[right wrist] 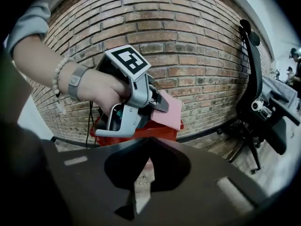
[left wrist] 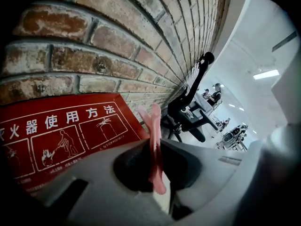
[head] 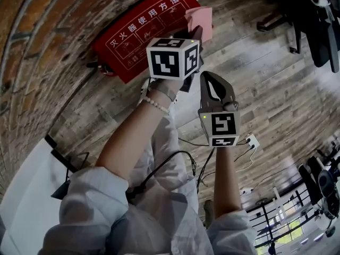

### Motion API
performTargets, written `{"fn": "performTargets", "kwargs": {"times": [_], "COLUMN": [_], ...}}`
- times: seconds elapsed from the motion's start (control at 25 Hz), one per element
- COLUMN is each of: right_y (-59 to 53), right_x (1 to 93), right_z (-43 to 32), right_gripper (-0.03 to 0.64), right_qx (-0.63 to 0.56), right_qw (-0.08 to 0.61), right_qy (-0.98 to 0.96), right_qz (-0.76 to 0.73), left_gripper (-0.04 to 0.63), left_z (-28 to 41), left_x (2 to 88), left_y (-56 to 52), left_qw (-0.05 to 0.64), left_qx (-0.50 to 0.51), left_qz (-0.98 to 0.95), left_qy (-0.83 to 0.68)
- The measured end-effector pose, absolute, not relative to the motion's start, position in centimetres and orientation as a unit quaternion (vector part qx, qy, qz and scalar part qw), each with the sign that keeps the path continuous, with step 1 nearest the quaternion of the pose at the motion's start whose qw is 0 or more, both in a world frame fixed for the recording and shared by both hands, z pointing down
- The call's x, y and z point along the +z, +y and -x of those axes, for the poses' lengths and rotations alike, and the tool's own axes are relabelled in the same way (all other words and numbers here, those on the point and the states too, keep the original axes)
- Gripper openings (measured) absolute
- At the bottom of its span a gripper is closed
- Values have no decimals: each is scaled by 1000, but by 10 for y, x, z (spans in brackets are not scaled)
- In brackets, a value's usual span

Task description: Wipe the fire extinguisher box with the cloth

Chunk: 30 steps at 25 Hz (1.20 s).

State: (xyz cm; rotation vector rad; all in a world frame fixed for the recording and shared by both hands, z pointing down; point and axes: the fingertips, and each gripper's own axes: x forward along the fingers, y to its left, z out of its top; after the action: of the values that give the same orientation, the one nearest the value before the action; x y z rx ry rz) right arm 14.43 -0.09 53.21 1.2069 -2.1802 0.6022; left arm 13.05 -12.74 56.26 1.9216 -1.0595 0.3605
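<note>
— Where's the cloth point(head: 200, 19)?
— Pinched in my left tool point(left wrist: 156, 147), at the top of the red fire extinguisher box point(head: 133, 39) by the brick wall point(right wrist: 188, 41).
— Your right tool point(right wrist: 147, 140)?
— Pressed together, holding nothing, nearer me.

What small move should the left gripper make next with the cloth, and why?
Probably lower the left gripper a little so the pink cloth presses flat on the red fire extinguisher box. Its jaws are shut on the cloth, which sits at one end of the printed lid, and contact with the lid cannot be confirmed. The right gripper is shut, empty and held back.
</note>
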Motion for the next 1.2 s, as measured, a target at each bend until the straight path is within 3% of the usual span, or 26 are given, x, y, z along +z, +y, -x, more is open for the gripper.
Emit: {"fn": "performTargets", "kwargs": {"times": [0.48, 1.2], "right_y": [-9, -13], "right_x": [540, 542], "right_z": [-154, -146], "right_gripper": [5, 5], "right_qx": [230, 231], "right_qw": [287, 292], "right_qy": [-810, -813], "right_qz": [-456, -447], "left_gripper": [11, 12], "left_z": [-128, -127], "left_x": [602, 604], "left_y": [-137, -138], "left_qw": [484, 476], "left_qx": [154, 180], "left_qz": [-735, -735], "left_qy": [-449, -448]}}
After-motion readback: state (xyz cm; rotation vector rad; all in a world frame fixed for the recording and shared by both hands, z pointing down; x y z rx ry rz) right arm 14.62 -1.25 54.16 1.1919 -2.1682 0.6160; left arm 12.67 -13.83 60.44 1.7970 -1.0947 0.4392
